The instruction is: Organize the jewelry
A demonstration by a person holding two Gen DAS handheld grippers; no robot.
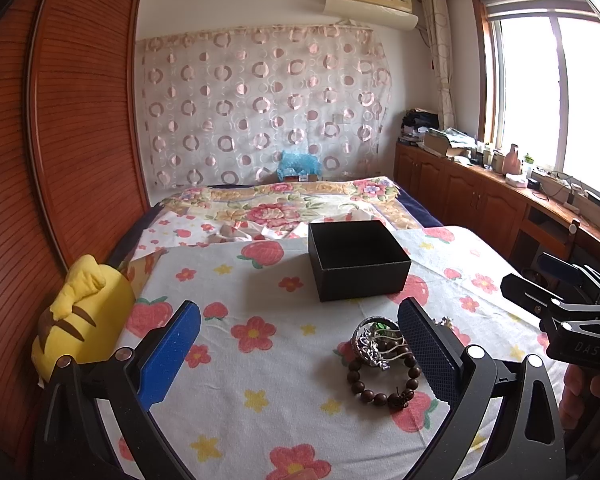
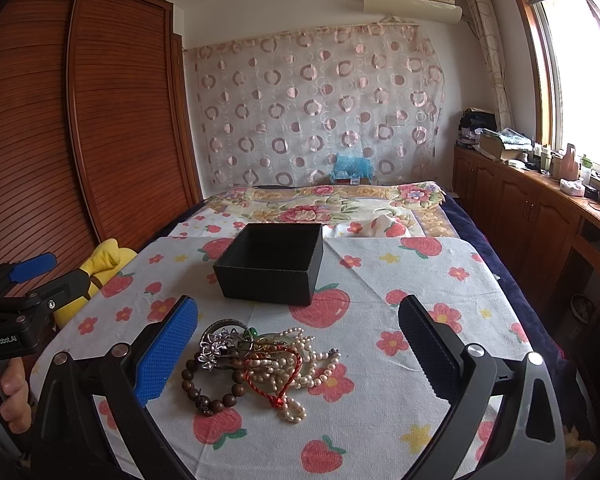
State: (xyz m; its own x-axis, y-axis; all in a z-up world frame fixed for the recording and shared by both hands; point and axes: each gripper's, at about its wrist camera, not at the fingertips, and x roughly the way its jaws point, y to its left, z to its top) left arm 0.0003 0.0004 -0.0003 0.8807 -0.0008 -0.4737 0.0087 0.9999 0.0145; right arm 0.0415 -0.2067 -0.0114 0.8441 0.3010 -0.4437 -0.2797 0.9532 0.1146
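A heap of jewelry lies on the flowered cloth in front of an open, empty black box [image 1: 358,264] [image 2: 272,262]. In the heap are a brown wooden bead bracelet [image 1: 382,380] [image 2: 210,390], a silver filigree bangle [image 1: 370,340] [image 2: 224,340], a pearl necklace [image 2: 296,368], a red cord [image 2: 286,380] and a green piece [image 2: 254,332]. My left gripper [image 1: 300,356] is open, and the heap sits just inside its right finger. My right gripper [image 2: 300,356] is open too, with the heap between its fingers, nearer the left one. Neither holds anything.
A yellow plush toy [image 1: 82,320] [image 2: 96,270] lies at the cloth's left edge by the wooden wardrobe [image 1: 60,120]. A flowered bedspread [image 2: 324,204] stretches behind the box. Low wooden cabinets [image 2: 532,208] with clutter run under the window on the right. A hand [image 2: 8,392] holds the left gripper's handle.
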